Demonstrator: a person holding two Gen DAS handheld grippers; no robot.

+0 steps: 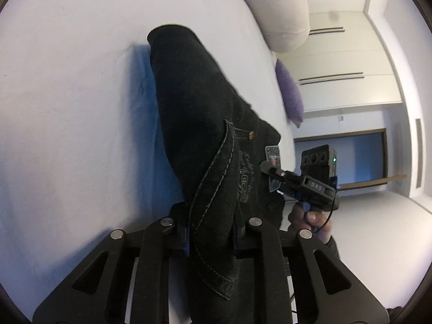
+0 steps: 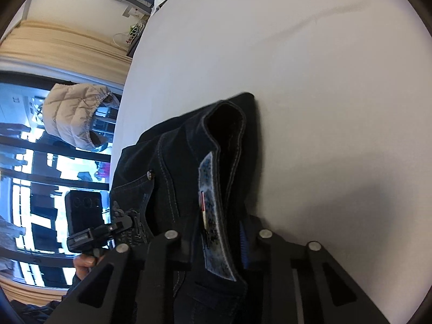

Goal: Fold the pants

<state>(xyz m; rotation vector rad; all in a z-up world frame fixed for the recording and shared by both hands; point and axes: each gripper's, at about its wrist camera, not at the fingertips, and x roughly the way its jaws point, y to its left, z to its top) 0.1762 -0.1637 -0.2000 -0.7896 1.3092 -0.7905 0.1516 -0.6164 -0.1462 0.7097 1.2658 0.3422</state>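
The dark denim pants (image 1: 199,113) hang above a white bed (image 1: 67,108), held by the waist end, with the far end draped toward the sheet. My left gripper (image 1: 210,232) is shut on the pants at a stitched pocket edge. My right gripper (image 2: 216,245) is shut on the pants (image 2: 175,162) at the waistband, beside the inner label (image 2: 213,216). In the left wrist view the right gripper (image 1: 272,170) shows clamped on the waistband near a metal tag. In the right wrist view the left gripper (image 2: 121,224) shows at the pants' left edge.
A rolled white duvet (image 1: 280,13) and a purple pillow (image 1: 290,94) lie at the bed's far edge. White wardrobe doors (image 1: 345,62) stand beyond. In the right wrist view a beige puffer jacket (image 2: 73,116) hangs by a window.
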